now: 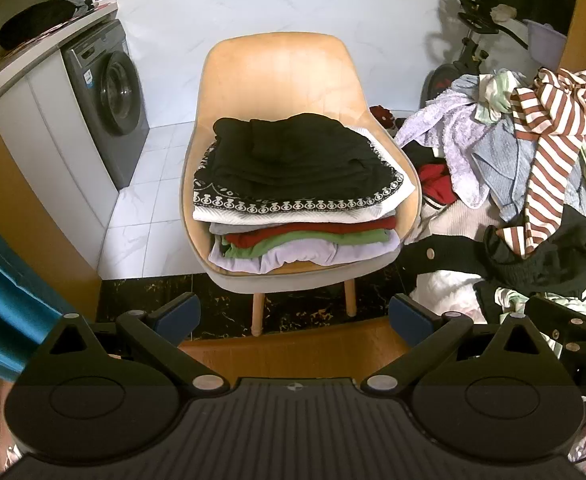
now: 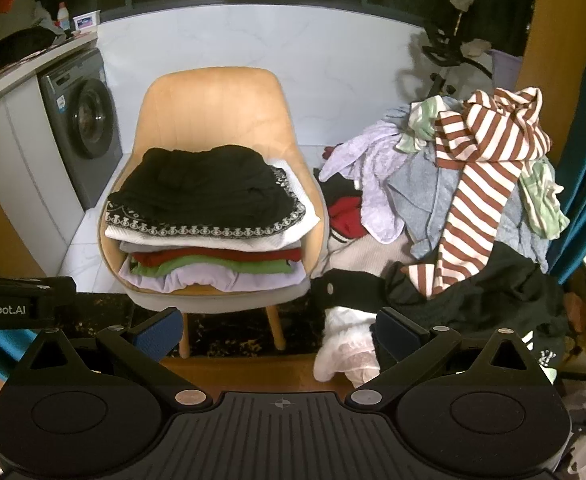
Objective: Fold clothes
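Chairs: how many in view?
1. The chair stands centre, holding the folded stack, washer to its left, unfolded pile to its right. The pile may hide others.

Laundry corner, tiled floor (image 1: 141,216).
Grey washing machine (image 1: 109,100) at ten o'clock under a tabletop (image 1: 45,46); exercise bike (image 1: 477,28) at two o'clock; white wall (image 1: 277,4) behind.

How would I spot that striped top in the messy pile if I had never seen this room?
Find the tan chair with the folded stack on its seat, then look right to the unfolded heap beside it. The striped top is draped over the heap's peak and trails down its front. It alone has bold reddish-brown and white stripes; its neighbours are plain lilac, pale blue and black.
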{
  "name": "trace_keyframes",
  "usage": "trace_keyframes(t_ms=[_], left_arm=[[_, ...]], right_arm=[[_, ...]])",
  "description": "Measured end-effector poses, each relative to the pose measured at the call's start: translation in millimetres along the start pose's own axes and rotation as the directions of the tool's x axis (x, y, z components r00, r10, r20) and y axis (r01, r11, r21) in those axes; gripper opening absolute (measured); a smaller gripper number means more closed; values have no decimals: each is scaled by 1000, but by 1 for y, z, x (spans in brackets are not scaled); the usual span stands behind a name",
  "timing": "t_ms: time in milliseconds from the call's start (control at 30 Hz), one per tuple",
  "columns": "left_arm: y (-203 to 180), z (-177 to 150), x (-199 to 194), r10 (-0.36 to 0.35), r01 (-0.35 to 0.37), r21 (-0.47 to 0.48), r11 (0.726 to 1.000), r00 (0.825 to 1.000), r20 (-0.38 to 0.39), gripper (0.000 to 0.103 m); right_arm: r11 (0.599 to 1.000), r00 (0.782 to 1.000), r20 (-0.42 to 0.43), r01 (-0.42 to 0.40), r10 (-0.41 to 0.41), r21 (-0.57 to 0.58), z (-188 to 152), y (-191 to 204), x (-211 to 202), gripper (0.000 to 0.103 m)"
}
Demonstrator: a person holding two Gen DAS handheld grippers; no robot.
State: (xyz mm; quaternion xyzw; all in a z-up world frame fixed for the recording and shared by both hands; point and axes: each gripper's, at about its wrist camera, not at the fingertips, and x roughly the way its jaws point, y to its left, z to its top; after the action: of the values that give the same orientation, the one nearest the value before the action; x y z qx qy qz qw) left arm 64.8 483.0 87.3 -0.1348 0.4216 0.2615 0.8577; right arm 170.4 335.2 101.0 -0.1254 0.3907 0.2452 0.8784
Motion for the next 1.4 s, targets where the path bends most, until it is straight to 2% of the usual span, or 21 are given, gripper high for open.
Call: trace_keyframes(t_ms=[1400], left_arm=[[-12, 6, -2, -26, 25, 56, 998, 1000, 17, 102]], right_arm=[[1000, 1000, 7, 24, -24, -4, -3, -3, -8, 102]])
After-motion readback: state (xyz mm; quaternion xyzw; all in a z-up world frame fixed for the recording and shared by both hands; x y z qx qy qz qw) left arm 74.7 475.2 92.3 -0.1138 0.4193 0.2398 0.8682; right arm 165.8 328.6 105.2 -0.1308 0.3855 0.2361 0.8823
